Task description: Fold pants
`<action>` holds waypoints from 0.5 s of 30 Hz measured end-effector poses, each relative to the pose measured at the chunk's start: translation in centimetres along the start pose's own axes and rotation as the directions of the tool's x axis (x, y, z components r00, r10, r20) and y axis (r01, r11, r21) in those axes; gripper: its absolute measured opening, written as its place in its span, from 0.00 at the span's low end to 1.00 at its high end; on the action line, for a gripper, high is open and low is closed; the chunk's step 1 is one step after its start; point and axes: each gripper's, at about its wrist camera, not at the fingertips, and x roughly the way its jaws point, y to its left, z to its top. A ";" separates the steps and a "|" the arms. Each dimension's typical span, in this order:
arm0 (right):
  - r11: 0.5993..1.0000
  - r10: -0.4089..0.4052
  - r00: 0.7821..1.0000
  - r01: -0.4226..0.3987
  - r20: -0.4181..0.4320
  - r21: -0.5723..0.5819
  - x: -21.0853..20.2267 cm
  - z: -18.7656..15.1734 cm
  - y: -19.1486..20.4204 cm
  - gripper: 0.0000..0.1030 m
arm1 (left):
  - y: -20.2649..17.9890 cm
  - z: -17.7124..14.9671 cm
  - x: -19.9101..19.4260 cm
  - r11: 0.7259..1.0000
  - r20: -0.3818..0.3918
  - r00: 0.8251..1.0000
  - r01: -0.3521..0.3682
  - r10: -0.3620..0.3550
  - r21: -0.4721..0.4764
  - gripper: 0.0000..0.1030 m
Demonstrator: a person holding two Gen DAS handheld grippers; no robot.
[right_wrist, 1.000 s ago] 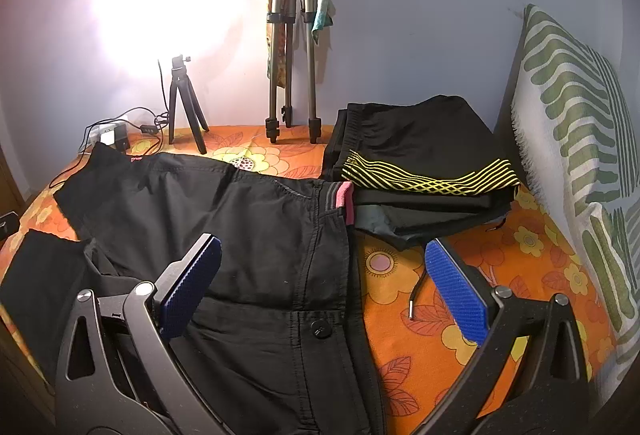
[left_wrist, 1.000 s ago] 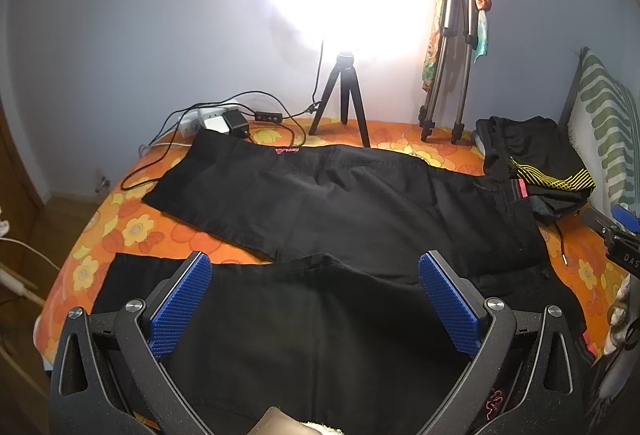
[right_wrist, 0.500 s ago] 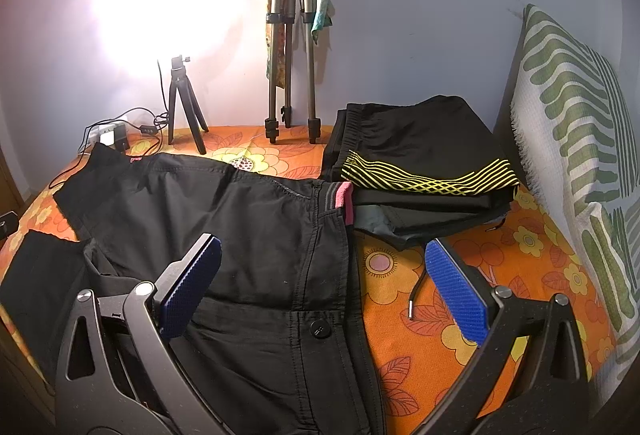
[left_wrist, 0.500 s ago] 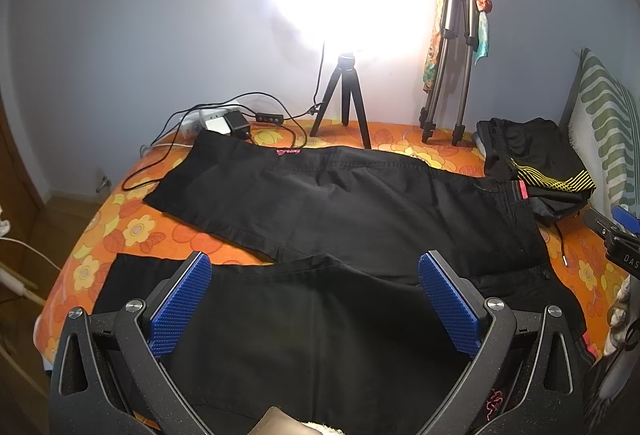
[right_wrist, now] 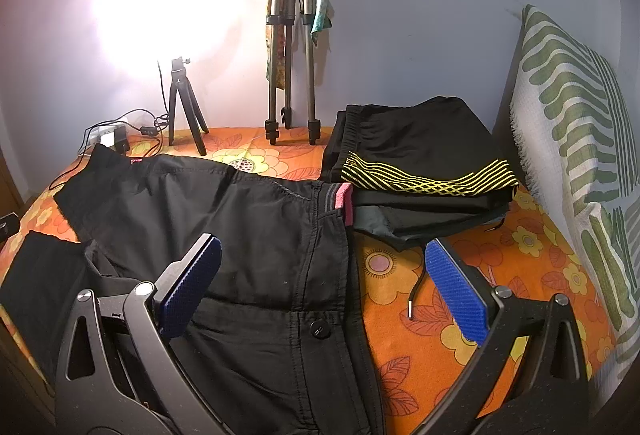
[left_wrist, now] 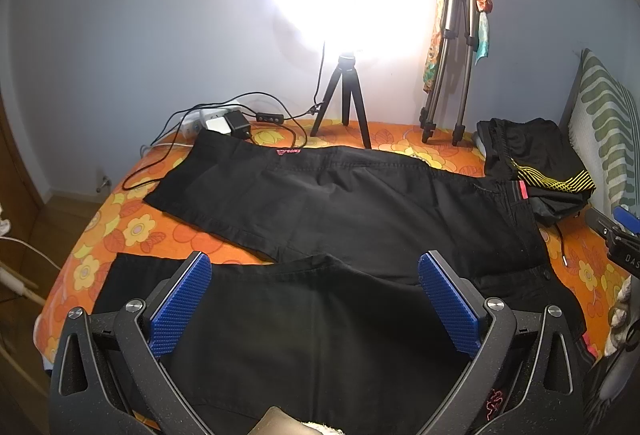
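Note:
Black pants (left_wrist: 352, 207) lie spread flat on the orange flowered bedspread (left_wrist: 132, 231), legs apart and pointing left, waist to the right. The waistband with its button (right_wrist: 320, 329) and a pink tab (right_wrist: 345, 201) shows in the right wrist view. My left gripper (left_wrist: 314, 295) hovers open over the near leg, blue pads wide apart, nothing between them. Over the waist edge my right gripper (right_wrist: 322, 283) is open too, its left finger above the black cloth (right_wrist: 256, 235) and its right finger above the bedspread (right_wrist: 440, 347).
A folded stack of black garments with yellow stripes (right_wrist: 420, 171) lies right of the waist, a drawstring (right_wrist: 416, 291) trailing from it. A lamp on a small tripod (left_wrist: 344, 99), a tall tripod (left_wrist: 452, 67), a charger and cables (left_wrist: 228, 123) stand at the back. A green-striped pillow (right_wrist: 580, 155) leans at right.

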 end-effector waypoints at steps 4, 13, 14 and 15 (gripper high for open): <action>1.000 0.003 1.000 -0.003 0.001 0.000 -0.1 0.1 0.0 1.00 | 0.3 -0.1 -0.2 1.000 0.000 1.000 -0.006 0.006 -0.002 1.00; 1.000 0.013 1.000 -0.013 0.005 -0.002 -1.5 0.2 0.4 1.00 | 0.4 -0.8 -1.7 1.000 0.007 1.000 -0.014 0.014 0.004 1.00; 1.000 0.015 1.000 -0.015 0.007 -0.003 -1.8 0.2 0.4 1.00 | 0.4 -0.9 -2.0 1.000 0.010 1.000 -0.015 0.015 0.008 1.00; 1.000 0.015 1.000 -0.015 0.012 -0.004 -2.2 0.2 0.4 1.00 | 0.4 -1.1 -2.4 1.000 0.013 1.000 -0.016 0.016 0.012 1.00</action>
